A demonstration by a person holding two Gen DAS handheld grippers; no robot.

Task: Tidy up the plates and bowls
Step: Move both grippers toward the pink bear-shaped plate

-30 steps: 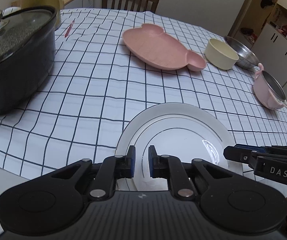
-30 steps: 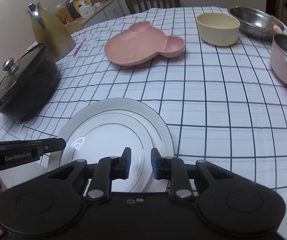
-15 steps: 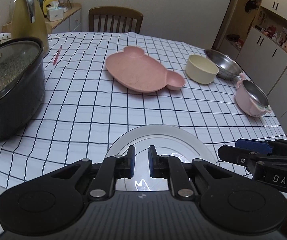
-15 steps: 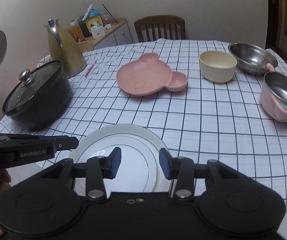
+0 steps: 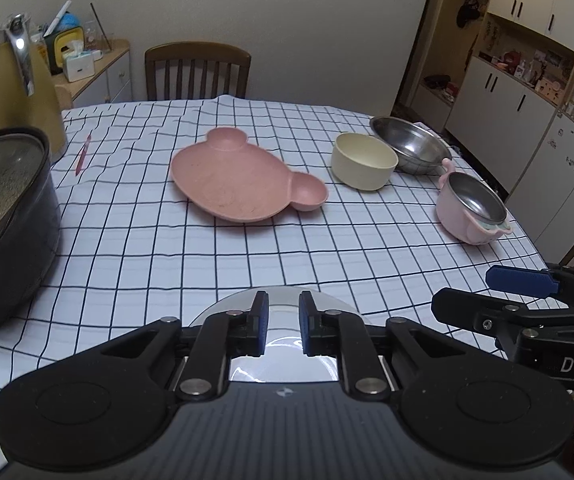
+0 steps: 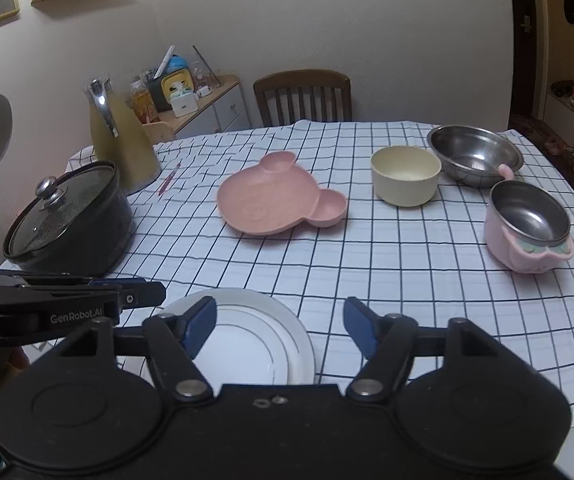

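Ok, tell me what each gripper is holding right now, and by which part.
Nothing is held. The right gripper has just been opening and stands wide, empty, above the white plate. The left gripper, jaws narrowly apart and just opening, grips nothing either.

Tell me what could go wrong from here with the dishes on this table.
The white plate lies at the near table edge, under both grippers; a low pass by the left gripper or right gripper could nudge it off. The steel bowl and pink-handled bowl sit close together near the cream bowl, so reaching for one might knock a neighbour. The checked tablecloth is wrinkled and could drag.
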